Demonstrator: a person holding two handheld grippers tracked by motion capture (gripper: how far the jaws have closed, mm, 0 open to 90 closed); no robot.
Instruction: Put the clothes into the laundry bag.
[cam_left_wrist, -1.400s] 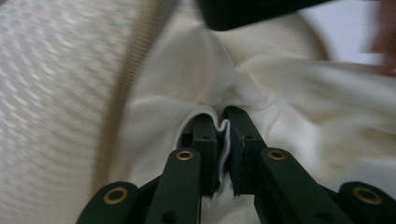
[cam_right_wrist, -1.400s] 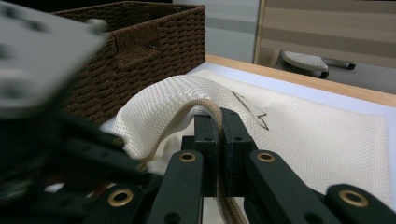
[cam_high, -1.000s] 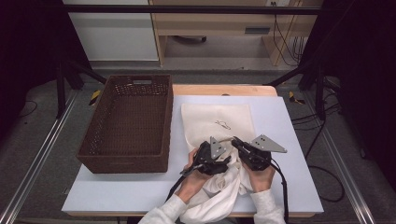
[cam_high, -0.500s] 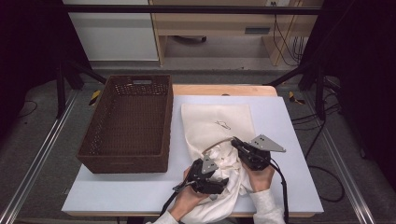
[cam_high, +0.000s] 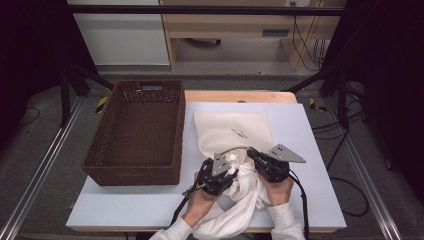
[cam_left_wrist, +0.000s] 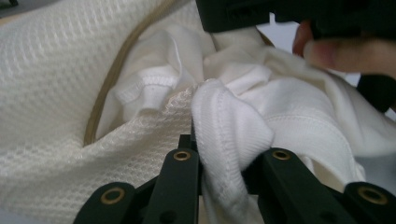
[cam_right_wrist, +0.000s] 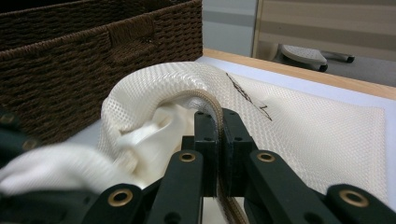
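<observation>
White garment is the thing I am working on, and it is being stuffed into the mesh laundry bag that lies flat on the counter, ahead of both hand-held grippers. Most of the garment is bunched between the two of them and hangs over the near edge of the counter; only a part of it is inside the mouth of the bag.

My left hand-held gripper has just been closing, and in the left gripper view its jaws pinch a hemmed fold of the garment, right at the opening of the bag. My right hand-held gripper is closed on the beige drawstring rim of the bag and holds the mouth lifted, so that the mesh arches up just in front of its jaws. The brown wicker basket stands to the left of the left hand-held gripper, apart from the bag.

I judge that this is the middle of the stuffing step. The next move, I think, is to push the pinched fold forward, deeper under the lifted rim, then let go and take a new fold from the cloth nearer to me. The right grip must keep the mouth high and open, otherwise the cloth will catch on the rim and slip out again.
</observation>
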